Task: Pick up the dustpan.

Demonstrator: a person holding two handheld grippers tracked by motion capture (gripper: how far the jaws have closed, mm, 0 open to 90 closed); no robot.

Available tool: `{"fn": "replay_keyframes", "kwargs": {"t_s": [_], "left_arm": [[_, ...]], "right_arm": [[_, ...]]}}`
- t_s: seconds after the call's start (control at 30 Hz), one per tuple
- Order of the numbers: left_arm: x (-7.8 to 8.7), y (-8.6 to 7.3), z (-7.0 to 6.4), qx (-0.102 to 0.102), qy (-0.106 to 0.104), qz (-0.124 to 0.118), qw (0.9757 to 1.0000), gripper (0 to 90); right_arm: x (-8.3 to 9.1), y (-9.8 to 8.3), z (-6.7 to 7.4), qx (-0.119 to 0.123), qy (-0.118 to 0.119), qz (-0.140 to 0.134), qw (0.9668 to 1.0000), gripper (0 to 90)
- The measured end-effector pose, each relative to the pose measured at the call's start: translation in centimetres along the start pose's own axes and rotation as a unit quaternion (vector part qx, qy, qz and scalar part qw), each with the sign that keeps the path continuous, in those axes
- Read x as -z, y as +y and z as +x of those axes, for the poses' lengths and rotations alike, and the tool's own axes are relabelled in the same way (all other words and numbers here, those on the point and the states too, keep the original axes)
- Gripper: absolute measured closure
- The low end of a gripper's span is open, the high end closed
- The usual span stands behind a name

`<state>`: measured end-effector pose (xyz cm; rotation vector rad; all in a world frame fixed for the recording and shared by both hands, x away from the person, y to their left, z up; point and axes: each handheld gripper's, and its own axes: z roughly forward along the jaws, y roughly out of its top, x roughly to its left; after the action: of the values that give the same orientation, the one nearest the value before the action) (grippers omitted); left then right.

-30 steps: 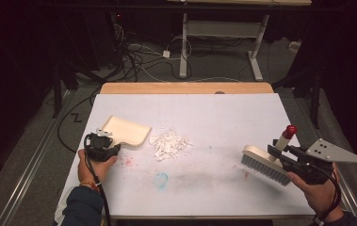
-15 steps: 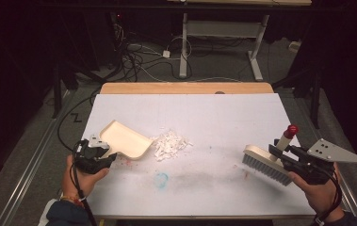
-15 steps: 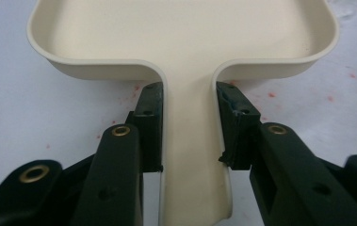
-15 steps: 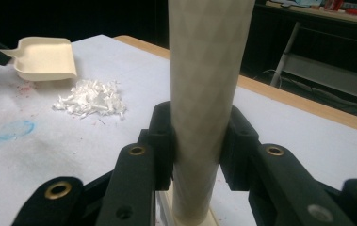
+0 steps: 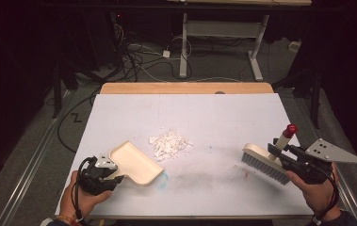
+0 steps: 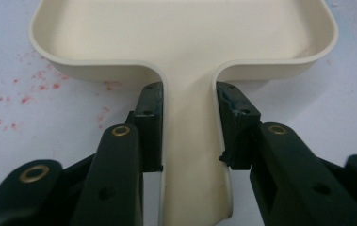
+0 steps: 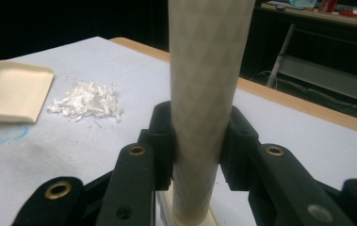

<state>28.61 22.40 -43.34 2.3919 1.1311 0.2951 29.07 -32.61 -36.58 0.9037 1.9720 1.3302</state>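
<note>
A: Handling noted. The cream-coloured, shallow plastic dustpan with a flat handle (image 5: 136, 163) is judged light and rigid, with a smooth, possibly slippery finish. It is held by the left tool (image 5: 101, 175), whose jaws are clamped on either edge of the flat handle just behind the pan. The grip is best kept there, close to the tray, so that twisting is limited.

B: And the brush?

A: The pale hand brush with grey bristles and a red-tipped round handle (image 5: 265, 161) is gripped by the right tool (image 5: 287, 157), whose jaws are pressed against the cylindrical handle. It is judged stiff and light; a round handle may rotate in the grip. The small heap of white shredded scraps (image 5: 169, 143) looks loose, very light and easily scattered.

B: Positions?

A: The dustpan is at the near left of the white surface (image 5: 223, 113), mouth turned toward the heap just beyond it. The brush is at the near right, well apart from the heap.

B: Differences between views?

A: Contact of the jaws on the dustpan handle (image 6: 190, 136), and pink specks on the surface, are resolved in the left gripper view. The overall layout is given by the high view. In the right gripper view the heap (image 7: 87, 102) is seen low and side-on beside the pan lip.
</note>
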Motion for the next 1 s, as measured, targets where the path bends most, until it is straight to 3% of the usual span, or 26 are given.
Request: {"fn": "replay_keyframes", "kwargs": {"t_s": [0.43,0.83,1.0], "left_arm": [[-0.7,0.4,-0.5,-0.018,-0.008,0.017,0.9997,63.5],[-1.5,0.4,-0.2,-0.012,-0.022,0.014,0.9996,63.3],[-1.7,0.4,-0.3,-0.015,-0.019,0.013,0.9996,63.3]], "right_arm": [[-0.7,-0.1,-0.3,-0.007,0.001,0.005,1.0,70.5],[-2.1,0.2,-0.4,-0.01,0.013,0.004,0.9999,70.5],[-3.0,0.2,-0.1,-0.008,0.017,0.005,0.9998,70.5]]}}
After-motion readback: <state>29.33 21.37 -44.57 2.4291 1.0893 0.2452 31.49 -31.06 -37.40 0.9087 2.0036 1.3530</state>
